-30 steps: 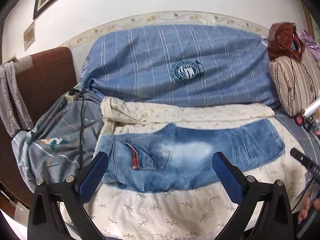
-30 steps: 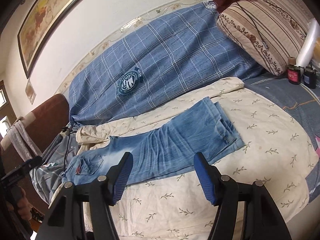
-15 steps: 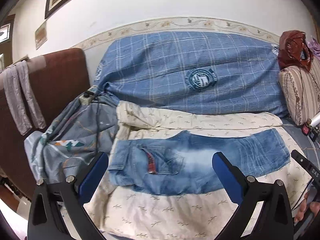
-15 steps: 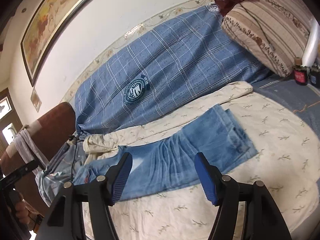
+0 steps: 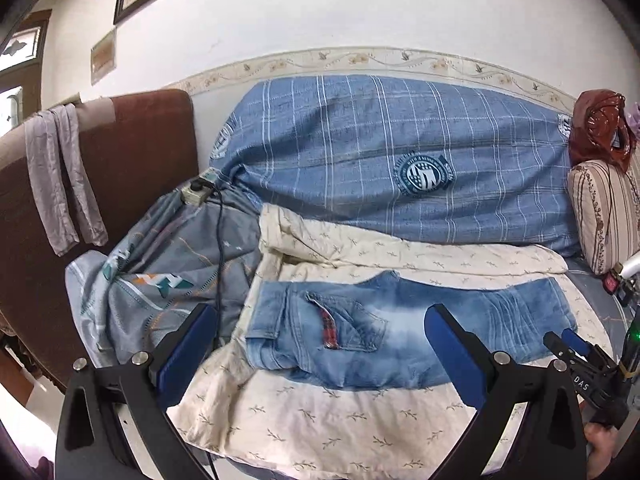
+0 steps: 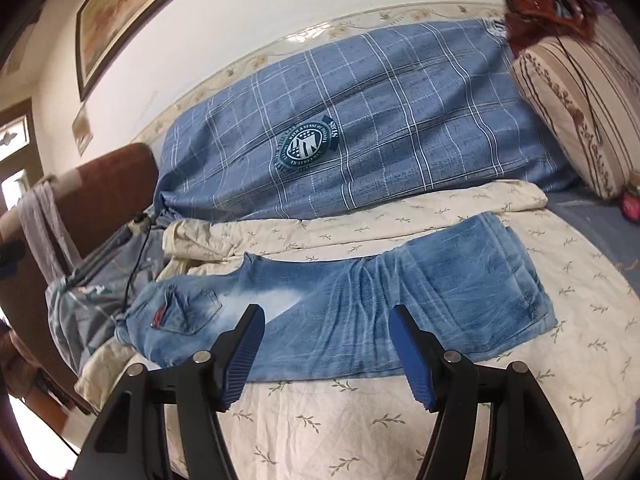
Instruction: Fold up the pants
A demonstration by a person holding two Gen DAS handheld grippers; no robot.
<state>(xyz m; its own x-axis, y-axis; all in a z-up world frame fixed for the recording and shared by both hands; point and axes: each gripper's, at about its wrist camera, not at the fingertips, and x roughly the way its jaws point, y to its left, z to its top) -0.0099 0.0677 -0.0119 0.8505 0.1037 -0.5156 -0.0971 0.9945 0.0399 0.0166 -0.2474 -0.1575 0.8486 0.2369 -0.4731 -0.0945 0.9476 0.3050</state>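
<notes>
Light blue jeans (image 5: 400,340) lie flat on a cream leaf-print sheet (image 5: 320,420), folded lengthwise, waist and back pocket at the left, leg hems at the right. They also show in the right wrist view (image 6: 360,312). My left gripper (image 5: 320,344) is open and empty, held back from the jeans over the waist half. My right gripper (image 6: 324,344) is open and empty, above the jeans' near edge at mid-leg. The right gripper's tip also shows at the left wrist view's right edge (image 5: 576,348).
A blue plaid duvet (image 5: 400,168) is bunched along the wall behind the sheet. A grey patterned cloth (image 5: 168,264) with a black cable and power strip (image 5: 198,192) lies left. A brown headboard (image 5: 120,168) stands at left, a striped pillow (image 6: 580,108) at right.
Both grippers have drawn back and tilted up over the second; the jeans sit lower and smaller in the left view. The jeans themselves have not moved. Both grippers stay open.
</notes>
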